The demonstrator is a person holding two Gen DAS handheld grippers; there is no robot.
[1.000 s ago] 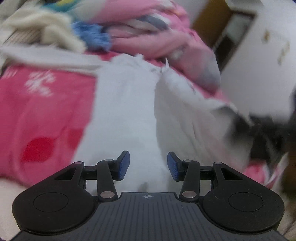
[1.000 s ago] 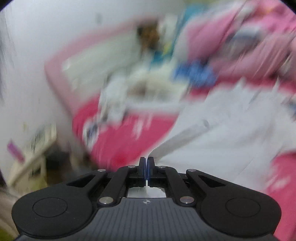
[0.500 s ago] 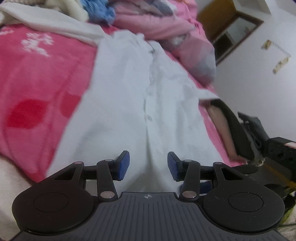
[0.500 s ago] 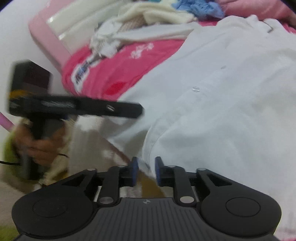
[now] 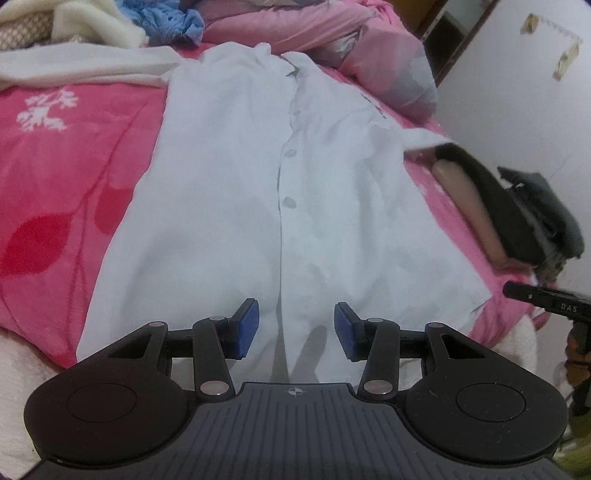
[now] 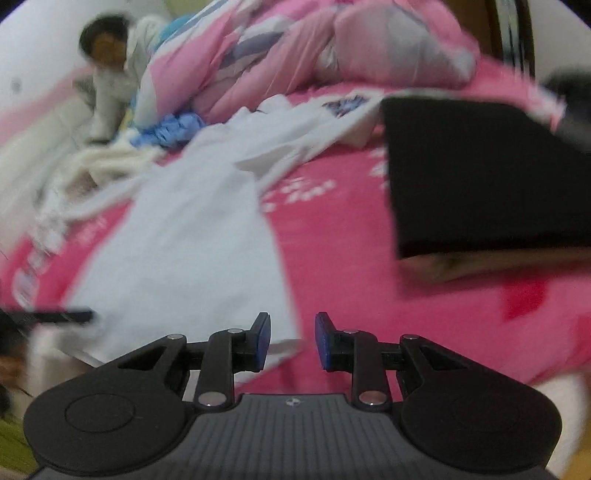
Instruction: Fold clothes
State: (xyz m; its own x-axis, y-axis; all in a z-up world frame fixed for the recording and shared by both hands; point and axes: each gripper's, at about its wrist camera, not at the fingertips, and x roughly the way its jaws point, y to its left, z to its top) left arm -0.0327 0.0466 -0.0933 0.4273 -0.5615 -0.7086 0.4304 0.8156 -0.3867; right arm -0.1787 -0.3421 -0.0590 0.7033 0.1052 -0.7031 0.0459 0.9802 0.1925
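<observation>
Between spread blue pads of left gripper (image 5: 295, 328): hem and button placket of white shirt (image 5: 266, 192), lying flat, collar at far end, nothing gripped. Right gripper (image 6: 291, 341) also spread, empty, over shirt's lower corner on pink floral bedspread (image 6: 343, 236). Beyond: pink quilt (image 5: 332, 33), blue knit (image 5: 166, 18), cream clothes (image 5: 92, 26).
</observation>
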